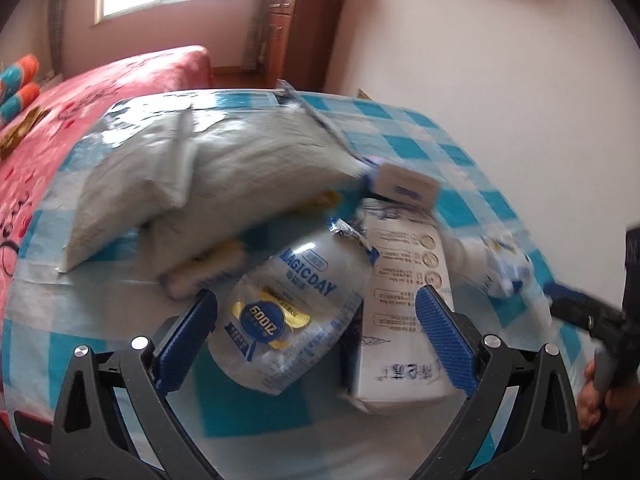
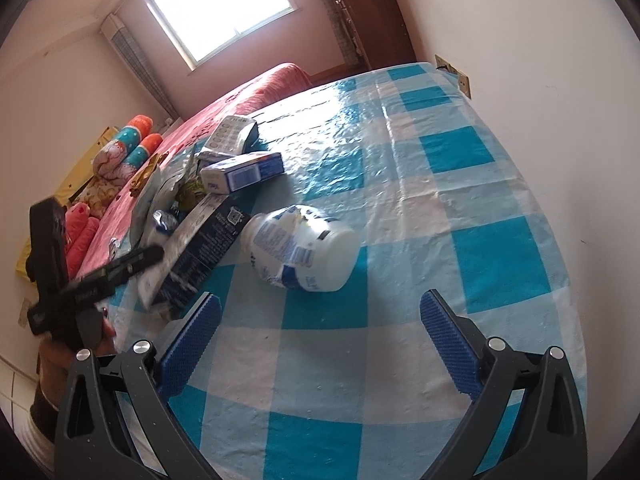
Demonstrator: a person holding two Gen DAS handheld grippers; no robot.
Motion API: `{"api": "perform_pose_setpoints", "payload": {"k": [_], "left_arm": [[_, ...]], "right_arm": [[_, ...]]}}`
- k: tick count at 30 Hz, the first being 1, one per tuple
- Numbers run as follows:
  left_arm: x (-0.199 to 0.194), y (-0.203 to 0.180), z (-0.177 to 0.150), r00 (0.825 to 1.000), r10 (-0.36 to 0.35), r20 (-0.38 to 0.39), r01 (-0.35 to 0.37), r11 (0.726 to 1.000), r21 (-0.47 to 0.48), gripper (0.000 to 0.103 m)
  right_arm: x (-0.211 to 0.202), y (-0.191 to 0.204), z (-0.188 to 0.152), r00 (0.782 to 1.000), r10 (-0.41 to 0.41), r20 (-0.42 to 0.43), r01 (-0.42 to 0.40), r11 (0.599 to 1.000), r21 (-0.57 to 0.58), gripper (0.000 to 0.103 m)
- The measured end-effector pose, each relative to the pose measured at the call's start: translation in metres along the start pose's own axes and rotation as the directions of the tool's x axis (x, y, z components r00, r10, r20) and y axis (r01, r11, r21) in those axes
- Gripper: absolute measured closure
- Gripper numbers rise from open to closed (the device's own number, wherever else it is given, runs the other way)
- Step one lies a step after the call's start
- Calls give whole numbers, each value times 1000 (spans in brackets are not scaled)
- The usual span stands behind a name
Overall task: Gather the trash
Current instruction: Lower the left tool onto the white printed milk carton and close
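In the left wrist view my left gripper [image 1: 316,308] is open, its blue pads on either side of a crumpled clear MAGICDAY pouch [image 1: 296,308] and a white carton [image 1: 404,312] lying on the blue-checked tablecloth [image 1: 460,148]. A big grey-white bag [image 1: 208,176] lies behind them, with a small white box [image 1: 408,186] and a crushed white bottle [image 1: 500,264] to the right. In the right wrist view my right gripper [image 2: 320,320] is open and empty above the cloth, just short of the white bottle [image 2: 304,252] on its side. The left gripper [image 2: 100,276] shows at the left edge.
A dark carton [image 2: 204,248], a blue-white box [image 2: 244,172] and a blister-pack box [image 2: 232,136] lie among the pile at the table's left. A pink bed [image 1: 80,96] borders the table. A white wall [image 2: 540,40] runs along the right edge. A wooden cabinet [image 1: 304,28] stands behind.
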State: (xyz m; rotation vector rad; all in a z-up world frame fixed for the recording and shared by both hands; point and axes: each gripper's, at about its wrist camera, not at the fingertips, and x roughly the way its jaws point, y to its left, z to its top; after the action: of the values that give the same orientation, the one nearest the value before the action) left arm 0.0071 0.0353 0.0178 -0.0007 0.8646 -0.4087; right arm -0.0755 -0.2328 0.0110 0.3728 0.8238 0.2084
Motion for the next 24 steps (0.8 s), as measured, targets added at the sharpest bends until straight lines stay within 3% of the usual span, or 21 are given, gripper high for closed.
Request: {"api": "perform_pose_setpoints", "payload": {"k": [4, 14, 20, 24], "left_arm": [[-4, -22, -9, 998, -56, -22, 58, 996, 65, 4], [-14, -27, 1, 996, 84, 22, -87, 980, 178, 4], [-6, -16, 0, 994, 111, 7, -111, 980, 165, 4], [-2, -12, 1, 994, 111, 0, -110, 984, 142, 4]], "right_arm": [[-1, -1, 2, 1000, -5, 4, 5, 1000, 0, 4], [6, 5, 4, 1000, 10, 2, -10, 1000, -30, 4], [8, 12, 7, 999, 46, 0, -46, 998, -38, 4], [11, 19, 6, 1000, 29, -4, -29, 997, -72, 4]]}}
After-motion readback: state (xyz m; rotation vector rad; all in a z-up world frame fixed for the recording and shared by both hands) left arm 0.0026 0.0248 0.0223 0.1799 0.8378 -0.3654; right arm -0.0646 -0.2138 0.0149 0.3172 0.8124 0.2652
